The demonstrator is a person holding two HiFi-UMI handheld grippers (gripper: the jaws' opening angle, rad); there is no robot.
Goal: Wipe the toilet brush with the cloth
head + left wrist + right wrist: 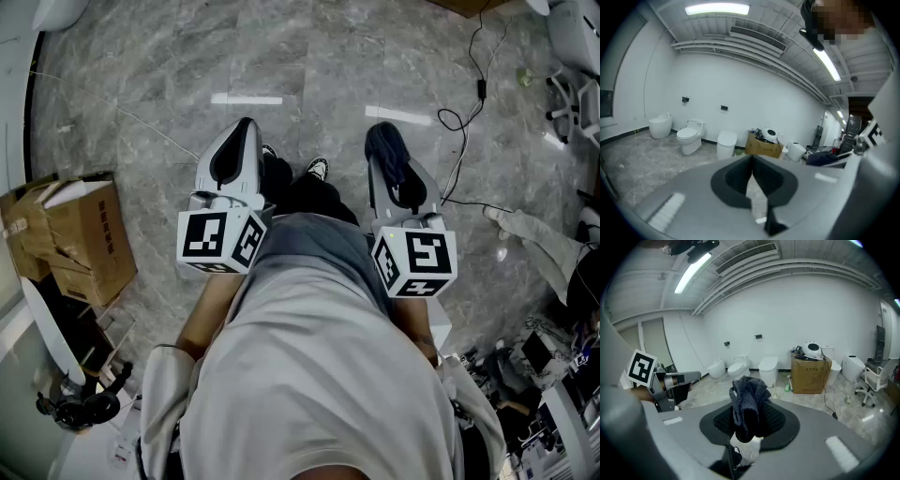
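Open grey marble floor (309,56) stretches ahead of the person, with bare room between the two grippers and the far white wall (754,98). To the left a cardboard box (89,239) crowds the floor's edge. To the right a black cable (466,112) loops across the tiles, and an office chair (574,89) stands near the corner. Along the wall three white toilets (740,366) stand in a row, with a second cardboard box (811,375) just beside them and a white round object resting on top of it.

Both grippers are held out side by side at waist height, pointing forward and roughly level, well apart from each other. The person's shoes (317,169) show between them.

The left gripper (752,176) has its jaws pressed together with nothing between them. The right gripper (403,187) has its jaws clamped on the dark knitted cloth (747,401). The cloth bunches above the jaw tips and hangs down between the pads, clear of the floor.
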